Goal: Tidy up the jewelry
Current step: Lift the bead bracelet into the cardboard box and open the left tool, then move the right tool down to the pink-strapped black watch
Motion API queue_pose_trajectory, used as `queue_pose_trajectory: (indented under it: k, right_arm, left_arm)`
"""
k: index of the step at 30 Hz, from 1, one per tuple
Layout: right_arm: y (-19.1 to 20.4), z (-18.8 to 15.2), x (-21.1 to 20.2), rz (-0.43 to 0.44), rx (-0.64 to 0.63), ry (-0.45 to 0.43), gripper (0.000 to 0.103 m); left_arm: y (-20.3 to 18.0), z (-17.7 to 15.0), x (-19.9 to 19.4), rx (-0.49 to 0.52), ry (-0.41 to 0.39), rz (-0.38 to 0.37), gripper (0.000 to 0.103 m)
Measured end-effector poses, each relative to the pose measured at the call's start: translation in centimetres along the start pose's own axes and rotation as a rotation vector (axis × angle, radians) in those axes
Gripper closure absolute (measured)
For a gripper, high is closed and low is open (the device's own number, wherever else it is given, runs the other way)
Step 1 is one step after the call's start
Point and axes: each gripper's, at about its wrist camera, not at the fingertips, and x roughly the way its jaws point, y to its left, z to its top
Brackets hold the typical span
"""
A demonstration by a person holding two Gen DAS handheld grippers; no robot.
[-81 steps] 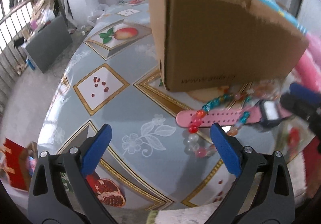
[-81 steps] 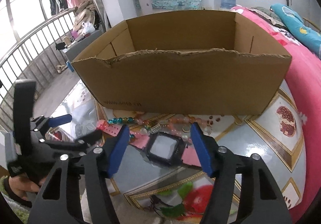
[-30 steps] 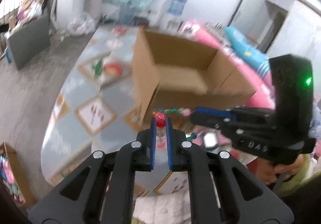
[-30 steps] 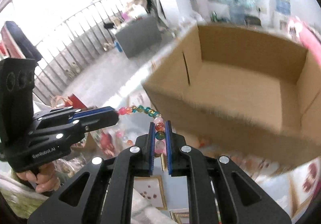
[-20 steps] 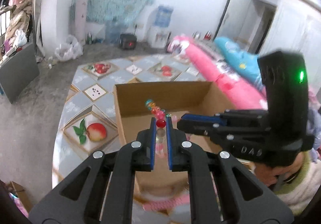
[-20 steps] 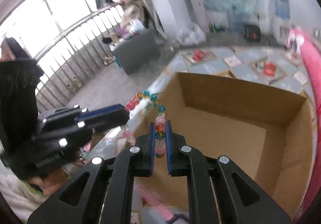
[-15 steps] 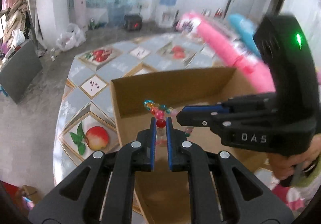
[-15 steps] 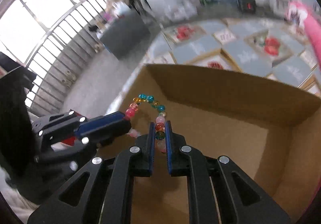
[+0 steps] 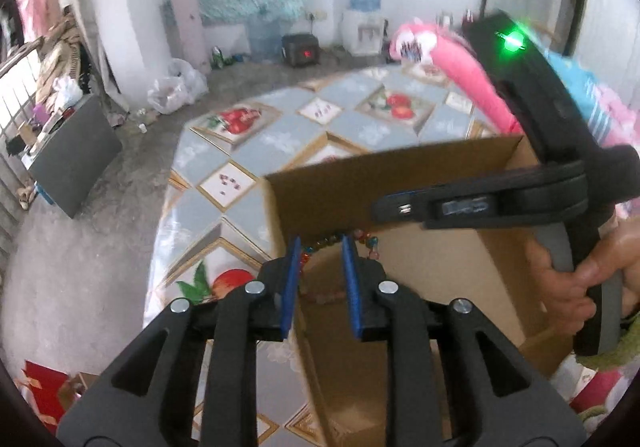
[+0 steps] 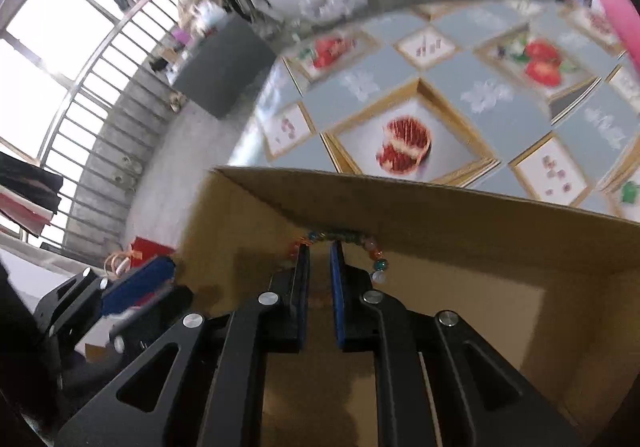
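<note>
A string of coloured beads (image 9: 332, 239) lies inside the open cardboard box (image 9: 392, 175), against its far wall. In the left wrist view my left gripper (image 9: 319, 247) is open just above the beads, over the box's left corner. My right gripper (image 10: 319, 247) is slightly open inside the box, and the beads (image 10: 352, 237) curve past its blue fingertips, free of them. The right gripper's black body (image 9: 520, 199) reaches across the box in the left wrist view. The left gripper's blue pad (image 10: 140, 283) shows at the box's left side.
The box stands on a table with a grey fruit-print cloth (image 9: 248, 151). A pink bedcover (image 9: 460, 59) lies to the right. A dark grey cabinet (image 9: 72, 155) and a railing stand on the floor to the left. A red bag (image 9: 40, 391) sits on the floor.
Both grippers were shut on the bead string and carried it over the box. Now both have opened and the beads lie loose inside the box.
</note>
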Motion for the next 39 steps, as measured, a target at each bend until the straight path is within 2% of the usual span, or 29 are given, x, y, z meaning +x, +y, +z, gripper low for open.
queue_pose_trajectory:
  k: [1, 3, 4, 5, 6, 7, 9, 11, 13, 15, 19, 20, 24, 26, 27, 30, 34, 39]
  right_arm:
    - [0.5, -0.1, -1.1, 0.002, -0.013, -0.023, 0.092]
    - [1.4, -1.2, -4.5, -0.008, -0.064, -0.112, 0.092]
    - [2.1, -2.5, -6.8, -0.009, -0.102, -0.166, 0.09]
    - [2.5, -3.9, -8.7, -0.009, -0.129, -0.209, 0.087]
    - [2.9, -5.2, -10.3, -0.007, -0.148, -0.247, 0.079]
    - [3.2, -6.9, -12.1, 0.001, -0.172, -0.286, 0.075]
    - [3.6, -10.2, -15.0, 0.008, -0.206, -0.334, 0.072]
    - [3.5, -14.3, -16.4, -0.004, -0.227, -0.349, 0.065]
    - [3.1, -17.5, -16.1, -0.017, -0.224, -0.325, 0.056]
    - [2.6, -19.7, -14.7, -0.025, -0.217, -0.28, 0.05]
    - [2.1, -24.2, -10.1, -0.094, -0.202, -0.129, 0.049]
    - [2.1, -24.9, -9.2, -0.11, -0.21, -0.105, 0.049]
    - [2.9, -26.9, -6.7, -0.191, -0.289, -0.069, 0.049]
    - [3.3, -27.0, -6.1, -0.198, -0.325, -0.06, 0.049]
    - [3.7, -27.1, -5.7, -0.211, -0.356, -0.058, 0.049]
    - [4.6, -27.1, -5.3, -0.242, -0.426, -0.061, 0.049]
    - [5.3, -27.5, -4.2, -0.263, -0.482, -0.025, 0.049]
    - [6.4, -28.3, -4.1, -0.218, -0.505, 0.017, 0.05]
  left_arm:
    - [0.4, -0.4, -1.3, -0.016, -0.033, -0.004, 0.075]
    - [1.1, -1.4, -3.7, -0.037, -0.092, -0.009, 0.062]
    - [1.3, -1.9, -4.8, -0.043, -0.113, -0.007, 0.059]
    - [1.6, -2.8, -6.1, -0.049, -0.139, -0.005, 0.049]
    - [1.9, -3.7, -7.3, -0.055, -0.158, -0.003, 0.04]
    - [2.2, -4.6, -8.4, -0.065, -0.174, -0.002, 0.037]
    - [2.6, -6.8, -10.0, -0.083, -0.187, 0.002, 0.026]
    - [2.8, -9.1, -10.8, -0.102, -0.182, 0.018, 0.021]
    - [2.6, -11.3, -10.7, -0.115, -0.158, 0.029, 0.019]
    - [2.0, -13.8, -9.7, -0.107, -0.101, 0.048, 0.019]
    - [0.1, -17.7, -5.8, -0.068, 0.051, 0.107, 0.019]
    - [-0.3, -18.3, -5.2, -0.056, 0.068, 0.115, 0.019]
    - [-2.5, -20.4, -2.8, 0.045, 0.141, 0.161, 0.019]
    - [-3.4, -20.9, -2.2, 0.102, 0.152, 0.193, 0.018]
    - [-3.7, -20.9, -2.3, 0.121, 0.127, 0.208, 0.017]
    - [-4.4, -21.0, -2.3, 0.167, 0.117, 0.228, 0.014]
    - [-4.2, -21.4, -2.2, 0.159, 0.113, 0.219, 0.012]
    - [-4.0, -21.3, -2.2, 0.126, 0.125, 0.188, 0.012]
